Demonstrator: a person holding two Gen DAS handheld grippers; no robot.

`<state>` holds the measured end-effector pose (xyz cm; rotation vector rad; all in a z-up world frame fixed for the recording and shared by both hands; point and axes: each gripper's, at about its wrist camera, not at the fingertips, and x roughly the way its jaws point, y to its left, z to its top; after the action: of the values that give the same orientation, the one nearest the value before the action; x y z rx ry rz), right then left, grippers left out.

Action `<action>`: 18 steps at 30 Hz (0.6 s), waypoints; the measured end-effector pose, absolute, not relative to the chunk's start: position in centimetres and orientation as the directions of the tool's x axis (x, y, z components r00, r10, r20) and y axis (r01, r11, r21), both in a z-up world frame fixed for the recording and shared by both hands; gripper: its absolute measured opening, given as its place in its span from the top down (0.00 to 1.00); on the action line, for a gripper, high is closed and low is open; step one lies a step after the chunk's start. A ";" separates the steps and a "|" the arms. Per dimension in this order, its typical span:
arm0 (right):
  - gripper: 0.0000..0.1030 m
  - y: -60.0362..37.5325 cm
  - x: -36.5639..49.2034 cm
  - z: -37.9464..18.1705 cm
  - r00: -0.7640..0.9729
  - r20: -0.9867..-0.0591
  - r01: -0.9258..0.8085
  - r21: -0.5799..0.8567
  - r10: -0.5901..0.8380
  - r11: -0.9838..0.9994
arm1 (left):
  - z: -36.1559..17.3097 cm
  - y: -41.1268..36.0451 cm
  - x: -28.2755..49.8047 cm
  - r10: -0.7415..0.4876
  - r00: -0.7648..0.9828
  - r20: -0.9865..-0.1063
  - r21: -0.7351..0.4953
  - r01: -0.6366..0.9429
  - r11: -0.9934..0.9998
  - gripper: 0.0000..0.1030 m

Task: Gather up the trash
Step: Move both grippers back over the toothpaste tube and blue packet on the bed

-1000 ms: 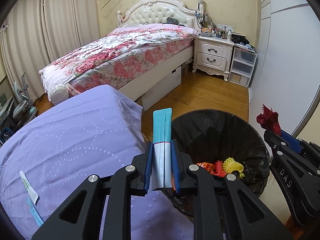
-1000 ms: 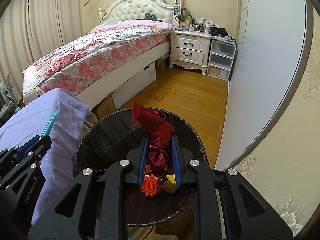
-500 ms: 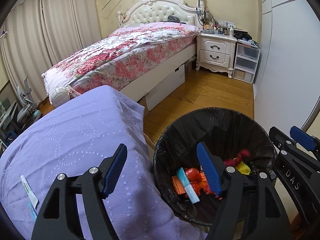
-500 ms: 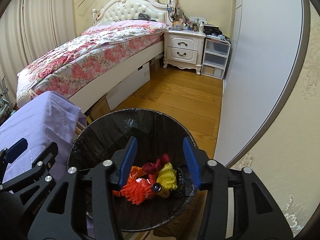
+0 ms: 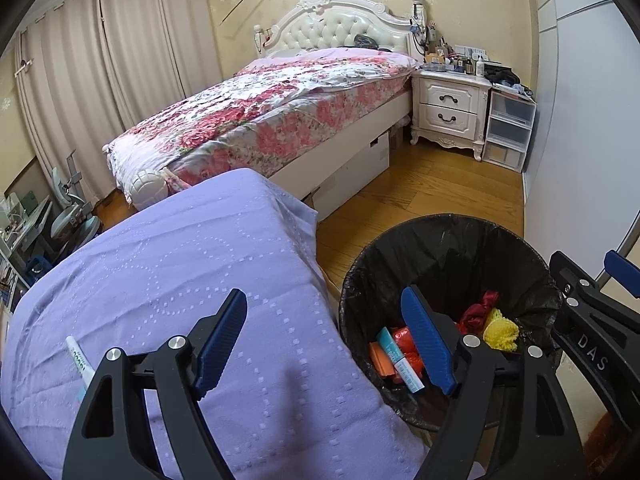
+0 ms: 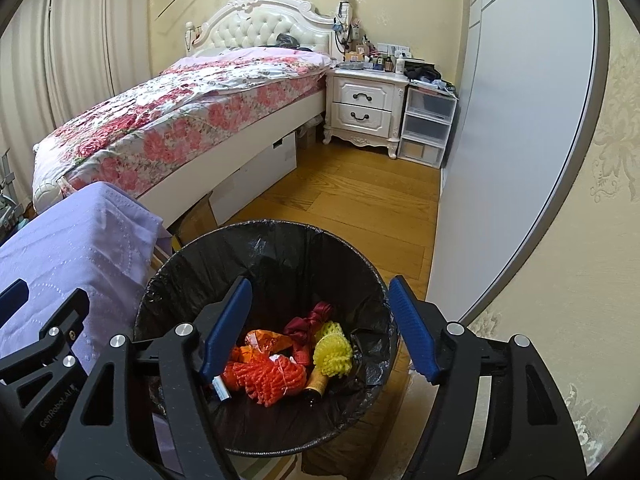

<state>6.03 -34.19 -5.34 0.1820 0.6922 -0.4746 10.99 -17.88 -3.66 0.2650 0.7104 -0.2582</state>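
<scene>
A black-lined trash bin stands on the wood floor beside the purple-covered table. Inside lie a blue-and-white tube, a dark red cloth, yellow foam netting, orange netting and a small bottle. My left gripper hangs over the table's edge and the bin's left rim, jaws opening, nothing between them. My right gripper is above the bin, jaws opening, empty. A white tube lies on the table at left.
A bed with a floral cover fills the back left. A white nightstand and plastic drawers stand at the far wall. A white wardrobe door runs along the right. Wood floor lies beyond the bin.
Both grippers let go: the blue-and-white tube dropped from the left and the red cloth from the right, and both now lie in the bin. Both pairs of jaws spread wide.
</scene>
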 end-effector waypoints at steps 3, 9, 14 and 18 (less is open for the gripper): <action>0.28 -34.1 5.7 -5.1 0.676 -0.651 0.473 0.026 -0.344 0.881 | -3.1 -17.2 10.7 -0.142 0.733 -0.665 0.140 0.309 0.941 0.25; 0.26 -32.9 5.4 -4.8 0.686 -0.647 0.453 0.022 -0.333 0.891 | -2.7 -15.8 10.2 -0.131 0.740 -0.660 0.133 0.286 0.949 0.24; 0.25 -31.6 5.0 -4.5 0.699 -0.644 0.423 0.021 -0.312 0.906 | -2.7 -14.9 9.9 -0.112 0.742 -0.661 0.139 0.267 0.954 0.24; 0.24 -30.5 4.8 -4.3 0.709 -0.644 0.395 0.028 -0.286 0.918 | -2.8 -13.7 9.7 -0.095 0.741 -0.665 0.137 0.246 0.959 0.24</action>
<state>4.78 -30.46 -4.31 0.1686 0.6850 -0.3797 9.66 -13.72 -2.76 0.2229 0.7135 -0.1886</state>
